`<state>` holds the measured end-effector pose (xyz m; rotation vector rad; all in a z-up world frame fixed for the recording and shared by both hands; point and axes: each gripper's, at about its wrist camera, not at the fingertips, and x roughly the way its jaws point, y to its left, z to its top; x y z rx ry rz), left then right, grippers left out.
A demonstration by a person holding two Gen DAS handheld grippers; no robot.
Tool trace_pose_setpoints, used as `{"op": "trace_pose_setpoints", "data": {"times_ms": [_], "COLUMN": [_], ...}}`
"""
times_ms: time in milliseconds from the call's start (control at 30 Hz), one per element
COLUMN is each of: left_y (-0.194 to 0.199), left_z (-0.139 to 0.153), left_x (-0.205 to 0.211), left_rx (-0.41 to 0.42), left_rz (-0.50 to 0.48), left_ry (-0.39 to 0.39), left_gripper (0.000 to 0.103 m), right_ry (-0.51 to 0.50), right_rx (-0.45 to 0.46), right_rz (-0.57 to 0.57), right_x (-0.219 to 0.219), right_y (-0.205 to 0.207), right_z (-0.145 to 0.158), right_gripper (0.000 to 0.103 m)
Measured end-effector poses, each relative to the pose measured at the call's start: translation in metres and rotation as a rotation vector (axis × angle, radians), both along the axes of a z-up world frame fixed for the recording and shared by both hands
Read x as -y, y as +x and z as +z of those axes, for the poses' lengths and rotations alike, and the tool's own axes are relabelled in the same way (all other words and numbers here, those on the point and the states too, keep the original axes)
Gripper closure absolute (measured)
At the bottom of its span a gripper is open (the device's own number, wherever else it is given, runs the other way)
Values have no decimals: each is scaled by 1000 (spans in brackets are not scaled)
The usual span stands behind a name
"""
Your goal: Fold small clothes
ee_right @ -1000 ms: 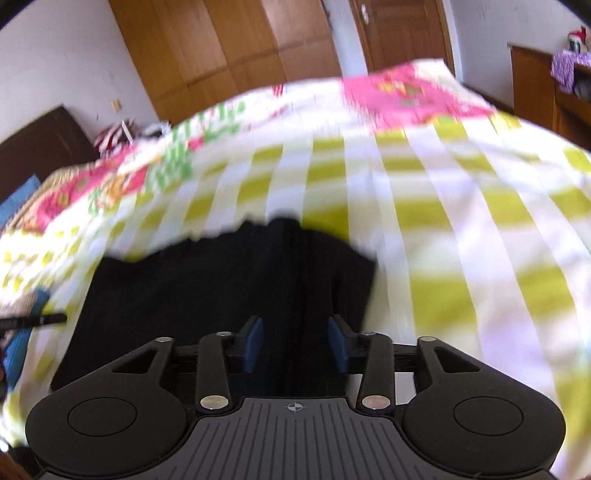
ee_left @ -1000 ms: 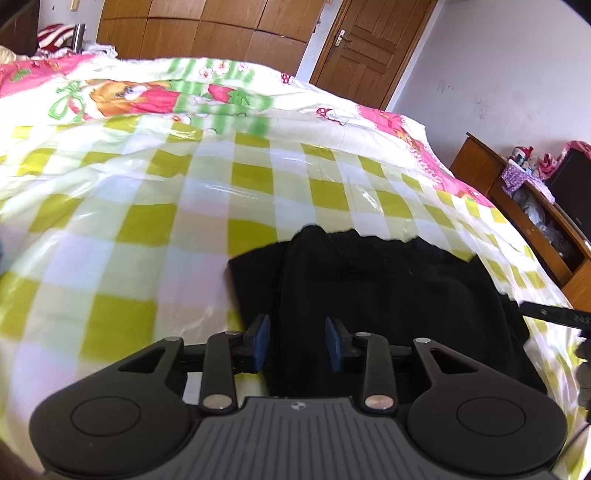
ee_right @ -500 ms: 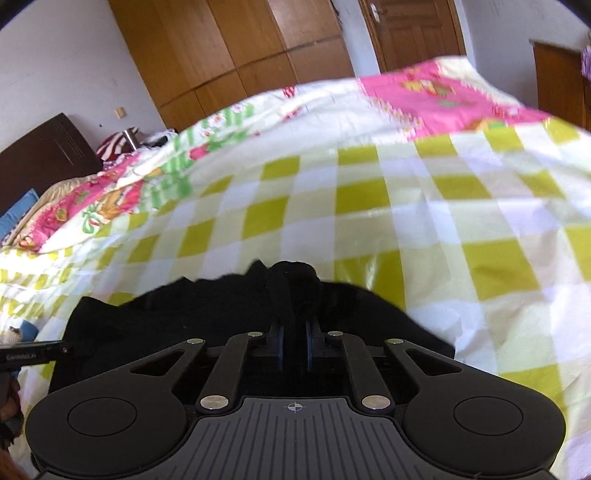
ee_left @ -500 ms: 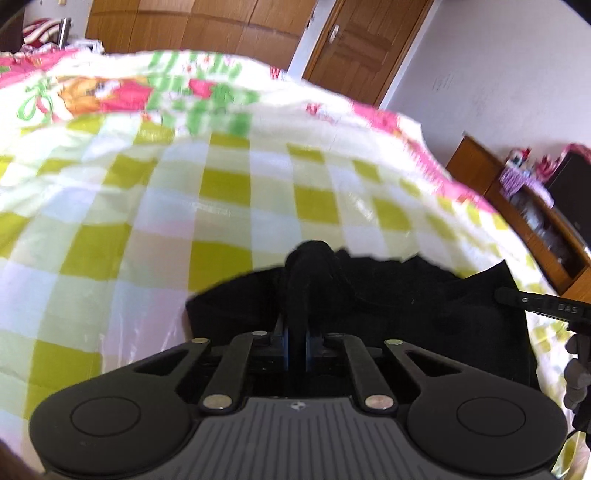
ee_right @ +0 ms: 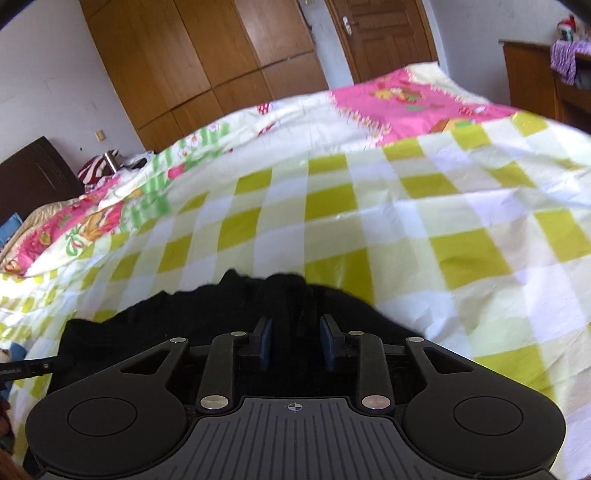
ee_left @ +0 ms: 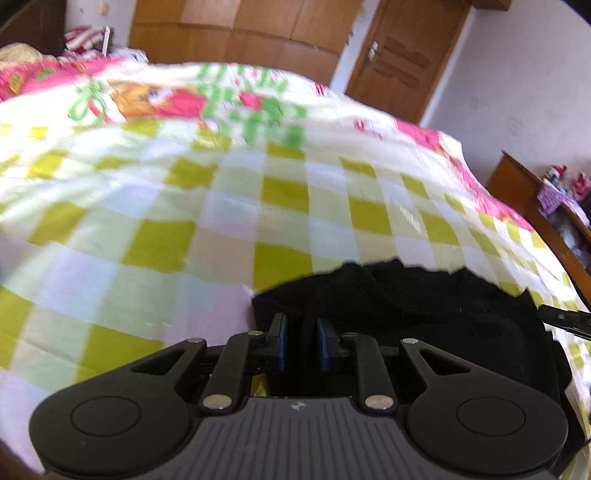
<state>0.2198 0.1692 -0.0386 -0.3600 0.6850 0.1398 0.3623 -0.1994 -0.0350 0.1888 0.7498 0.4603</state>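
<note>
Reading no brand anywhere; seeing only a small star-like emblem (ee_left: 296, 406) on the ribbed body of the left gripper (ee_left: 301, 341) and a crosshair mark (ee_right: 294, 407) on the right gripper (ee_right: 294, 341); noting pale lettering on the black bar (ee_right: 29, 367) at the left edge of the right wrist view, too small to read.

Opening the left fingers (ee_left: 281, 339) while keeping them narrow, with a raised ridge of the black garment (ee_left: 424, 306) standing between the blue pads and not pinched; opening the right fingers (ee_right: 265, 343) wider, straddling another ridge of the same garment without pressing it.

Finding the garment lying rumpled at the near edge of the bed (ee_left: 155, 243), directly under and just beyond both grippers, stretching from one to the other.

Looking across a bedcover checked in yellow-green and white, turning to pink and cartoon prints at the far side and the left; seeing a wooden wardrobe (ee_left: 240, 33) and a brown door (ee_left: 402, 55) against the far white wall, a dark headboard (ee_right: 33, 177) at far left, and a wooden dresser (ee_left: 535, 206) with clutter on the right.
</note>
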Motion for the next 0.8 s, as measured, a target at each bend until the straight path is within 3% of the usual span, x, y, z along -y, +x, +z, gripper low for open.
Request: {"op": "trace_pose_setpoints", "data": {"times_ms": [100, 167, 267, 333, 433, 567, 633, 733, 800], "left_y": [-7, -2, 19, 29, 21, 3, -5, -12, -9], "left_z": [17, 20, 1, -19, -11, 16, 24, 22, 13], "left_x": [23, 35, 48, 51, 54, 70, 82, 110, 134], "left_rx": [110, 141, 20, -68, -38, 35, 65, 70, 42], "left_rz": [7, -23, -96, -126, -116, -127, -151, -243, -305], "left_ry": [156, 184, 192, 220, 242, 266, 236, 149, 178], "left_gripper": [67, 67, 66, 64, 64, 64, 64, 64, 63], "right_ry": [-23, -20, -106, -145, -35, 34, 72, 165, 263], "right_rx": [88, 118, 94, 13, -33, 2, -12, -95, -174], "right_rz": [-2, 16, 44, 19, -18, -58, -82, -106, -103], "right_x": [2, 0, -13, -15, 2, 38, 60, 86, 96], "right_y": [-12, -18, -12, 2, 6, -25, -43, -62, -68], "right_z": [16, 18, -1, -24, -22, 5, 10, 0, -15], "right_gripper": [74, 74, 76, 77, 74, 71, 64, 54, 53]}}
